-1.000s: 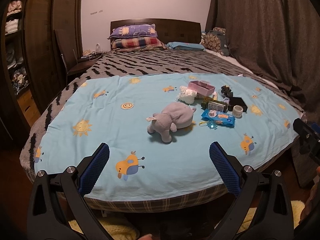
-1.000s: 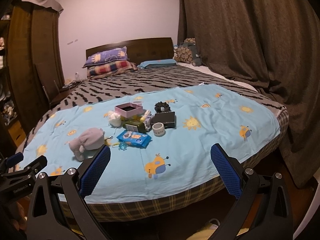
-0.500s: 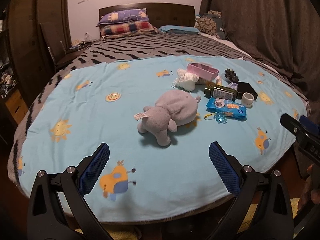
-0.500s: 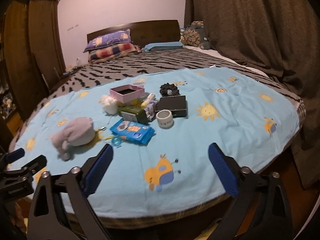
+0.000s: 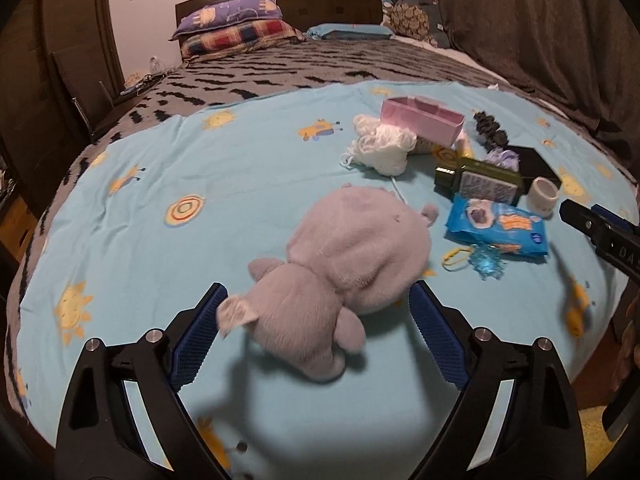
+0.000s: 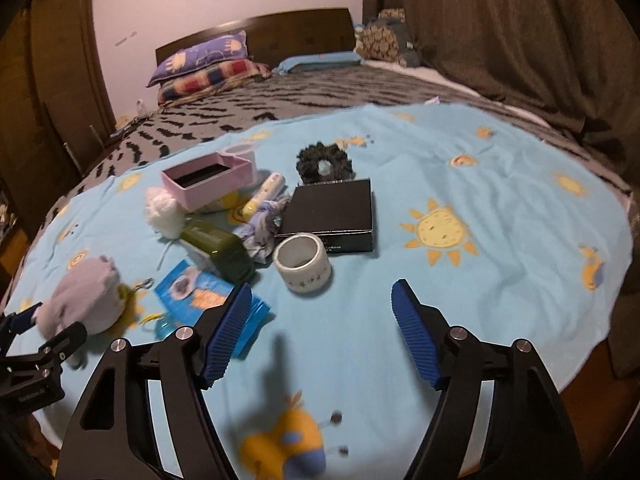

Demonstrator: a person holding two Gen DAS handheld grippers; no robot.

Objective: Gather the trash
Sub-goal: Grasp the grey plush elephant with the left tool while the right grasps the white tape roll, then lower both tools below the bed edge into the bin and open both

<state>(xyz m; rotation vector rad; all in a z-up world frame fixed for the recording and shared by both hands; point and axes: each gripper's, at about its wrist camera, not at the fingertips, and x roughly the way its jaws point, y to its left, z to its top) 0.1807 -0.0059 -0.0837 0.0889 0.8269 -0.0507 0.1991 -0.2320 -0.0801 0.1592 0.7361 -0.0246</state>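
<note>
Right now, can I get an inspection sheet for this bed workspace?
Surface: blue sheet with cartoon prints over a striped blanket.
Job's things: blue wrapper, green box, tape roll; what counts as trash is unclear.
Clutter: plush toy, pink box, black box, yarn, scrunchie.
Grippers: left gripper open, fingers astride the plush, closing; right gripper open over bare sheet, closing.
Cables: nothing seen.
Surroundings: pillows, curtains.
</note>
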